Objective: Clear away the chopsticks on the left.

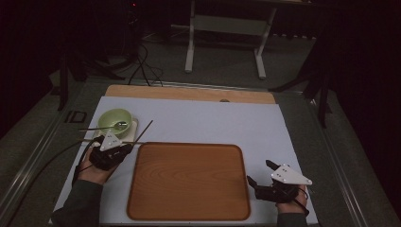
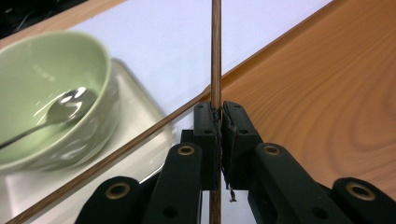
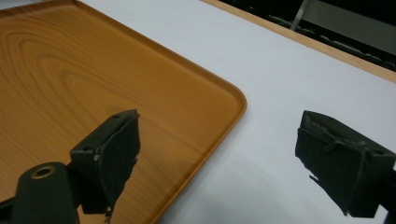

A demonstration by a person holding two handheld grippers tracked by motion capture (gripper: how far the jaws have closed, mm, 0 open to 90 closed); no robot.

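Pinching one brown chopstick [image 2: 215, 51] tight, my left gripper [image 2: 219, 122] sits beside one green bowl [image 2: 44, 93] (one spoon [image 2: 56, 111] inside) and a second chopstick [image 2: 107, 159]. Next comes one wooden tray [image 1: 189, 182], then my right gripper [image 3: 217, 156], wide open, holding nothing.

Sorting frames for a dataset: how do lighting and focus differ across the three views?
High view: dim overall, black surroundings. Left gripper view: bright, the green bowl soft, glare on its spoon, the held chopstick sharp. Right gripper view: evenly lit, the tray grain sharp.
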